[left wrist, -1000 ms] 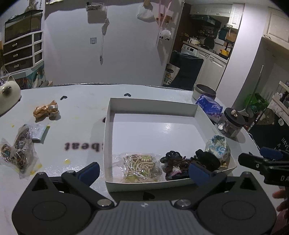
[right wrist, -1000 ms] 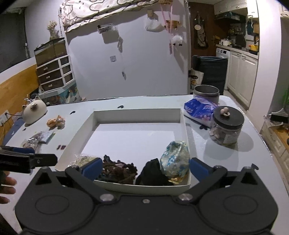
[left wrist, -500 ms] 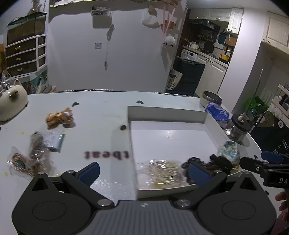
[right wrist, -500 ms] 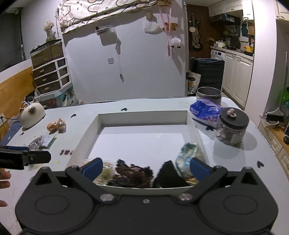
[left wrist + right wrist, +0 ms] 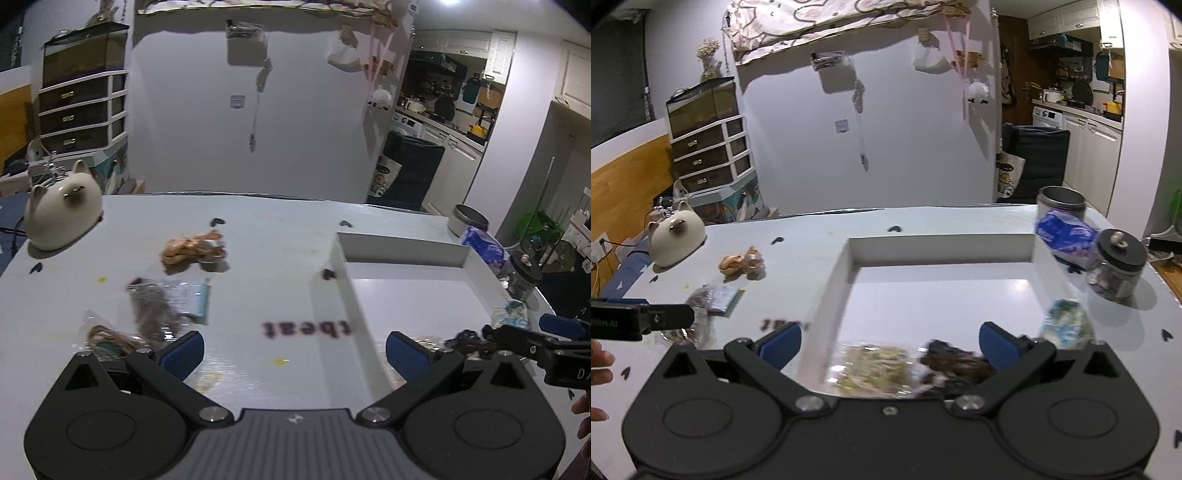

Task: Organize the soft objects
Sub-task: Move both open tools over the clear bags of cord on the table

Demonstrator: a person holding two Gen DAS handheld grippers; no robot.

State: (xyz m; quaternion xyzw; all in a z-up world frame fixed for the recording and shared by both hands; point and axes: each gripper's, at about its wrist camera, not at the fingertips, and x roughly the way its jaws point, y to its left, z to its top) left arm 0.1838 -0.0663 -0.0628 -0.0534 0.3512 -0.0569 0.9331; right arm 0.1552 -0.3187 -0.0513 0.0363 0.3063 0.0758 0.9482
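Observation:
A white open box (image 5: pixel 402 245) (image 5: pixel 942 245) sits on the table and holds a bag of pale bands (image 5: pixel 871 365), dark scrunchies (image 5: pixel 955 363) and a blue-white scrunchie (image 5: pixel 1065 326) along its near edge. Left of the box lie a tan scrunchie (image 5: pixel 190 249) (image 5: pixel 740 262), a clear bag of dark hair ties (image 5: pixel 155 308) (image 5: pixel 709 299) and a bag of brown ties (image 5: pixel 107 338). My left gripper (image 5: pixel 293 354) is open and empty over the table left of the box. My right gripper (image 5: pixel 890 341) is open and empty over the box's near left corner.
A cream cat-shaped pot (image 5: pixel 61 208) (image 5: pixel 676 232) stands far left. A blue tissue pack (image 5: pixel 1062 232), a metal tin (image 5: pixel 1060 199) and a black-lidded glass jar (image 5: pixel 1117 264) stand right of the box. Each gripper's finger shows in the other's view.
Both grippers have moved to the left; the left one has left the box and now faces the loose items on the table. Both stay open and empty.

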